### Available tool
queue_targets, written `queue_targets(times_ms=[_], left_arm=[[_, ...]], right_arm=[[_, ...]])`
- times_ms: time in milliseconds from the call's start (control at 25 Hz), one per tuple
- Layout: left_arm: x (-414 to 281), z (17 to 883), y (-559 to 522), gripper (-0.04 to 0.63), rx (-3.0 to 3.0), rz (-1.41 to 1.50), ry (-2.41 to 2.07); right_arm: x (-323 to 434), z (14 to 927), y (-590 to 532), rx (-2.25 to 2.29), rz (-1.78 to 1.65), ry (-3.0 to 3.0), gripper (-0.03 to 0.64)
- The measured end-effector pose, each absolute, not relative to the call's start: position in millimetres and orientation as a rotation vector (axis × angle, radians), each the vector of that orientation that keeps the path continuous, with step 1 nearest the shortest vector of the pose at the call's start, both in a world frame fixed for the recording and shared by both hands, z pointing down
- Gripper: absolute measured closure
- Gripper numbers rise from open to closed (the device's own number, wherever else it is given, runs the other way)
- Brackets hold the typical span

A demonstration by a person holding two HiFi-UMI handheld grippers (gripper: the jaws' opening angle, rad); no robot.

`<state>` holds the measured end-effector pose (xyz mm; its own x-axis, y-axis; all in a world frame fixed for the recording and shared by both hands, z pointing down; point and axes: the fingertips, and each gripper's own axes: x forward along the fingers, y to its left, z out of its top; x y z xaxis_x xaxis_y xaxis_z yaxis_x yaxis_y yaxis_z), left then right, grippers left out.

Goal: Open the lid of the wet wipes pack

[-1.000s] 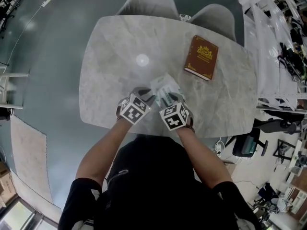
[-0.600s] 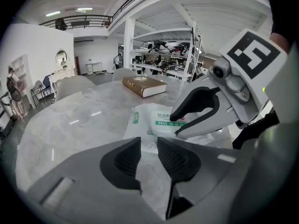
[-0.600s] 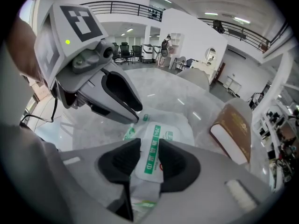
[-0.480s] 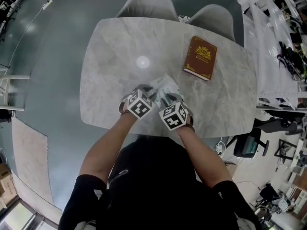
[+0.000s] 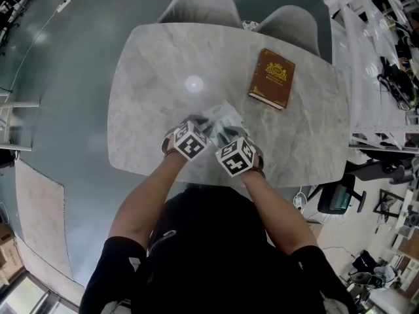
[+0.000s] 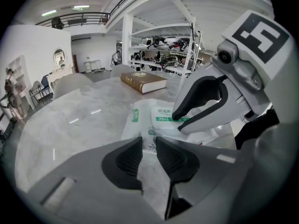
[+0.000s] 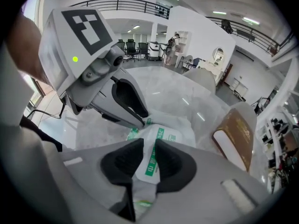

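Observation:
The wet wipes pack point(image 5: 226, 117), white with green print, lies on the marble table point(image 5: 150, 77) near its front edge. In the left gripper view, my left gripper point(image 6: 148, 153) has the pack's point(image 6: 161, 119) near wrapper edge pinched between its pads. Its jaws have just been closing. In the right gripper view, my right gripper point(image 7: 148, 158) is shut on the pack's white, green-striped lid flap point(image 7: 153, 155). Its jaws have also just been closing. In the head view the left gripper point(image 5: 203, 125) and the right gripper point(image 5: 226, 135) meet over the pack, tips close together.
A brown book point(image 5: 273, 78) lies on the table to the back right of the pack. Two grey chairs point(image 5: 200, 2) stand behind the table's far edge. The table's front edge runs just under my hands.
The left gripper has moved right and down onto the pack's edge. The right gripper has kept its place and rolled a little. Both now sit closer together over the pack.

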<state>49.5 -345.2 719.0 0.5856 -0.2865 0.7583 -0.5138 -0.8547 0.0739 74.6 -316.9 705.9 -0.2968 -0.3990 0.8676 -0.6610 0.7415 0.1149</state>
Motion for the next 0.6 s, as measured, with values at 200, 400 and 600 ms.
queue_targets(times_ms=[200, 400, 600], left_arm=[[48.9, 719.3, -344.2, 0.492, 2.528, 1.139, -0.660], [47.6, 717.8, -344.8, 0.494, 2.522, 1.131, -0.668], [47.2, 717.0, -344.0, 0.494, 2.518, 1.120, -0.660]], right_arm=[[76.4, 694.2, -315.8, 0.807, 0.370, -1.961, 0.548], [81.5, 680.3, -318.6, 0.810, 0.384, -1.986, 0.557], [90.7, 672.3, -320.6, 0.803, 0.467, -2.065, 0.569]])
